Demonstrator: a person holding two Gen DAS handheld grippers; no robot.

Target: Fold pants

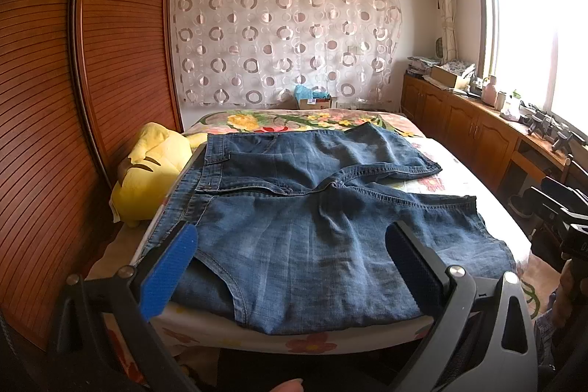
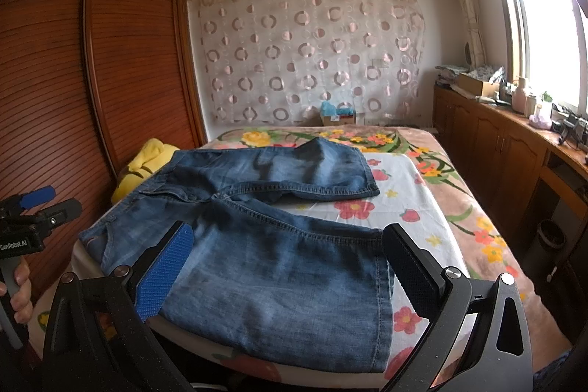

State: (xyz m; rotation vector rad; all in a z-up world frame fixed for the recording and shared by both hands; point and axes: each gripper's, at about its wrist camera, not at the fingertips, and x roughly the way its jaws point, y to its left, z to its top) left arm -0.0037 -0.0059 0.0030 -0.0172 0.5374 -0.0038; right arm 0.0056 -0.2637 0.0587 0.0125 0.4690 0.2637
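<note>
Blue denim shorts lie spread flat on the bed, waistband to the left, both legs pointing right; they also show in the right wrist view. My left gripper is open and empty, held above the near leg close to the waistband. My right gripper is open and empty, held above the near leg's hem end. The left gripper also shows at the left edge of the right wrist view. The right gripper body shows at the right edge of the left wrist view.
The bed has a floral sheet. A yellow plush toy lies at the bed's left edge by the wooden wardrobe. Wooden cabinets with clutter run along the right under the window. A box stands beyond the bed.
</note>
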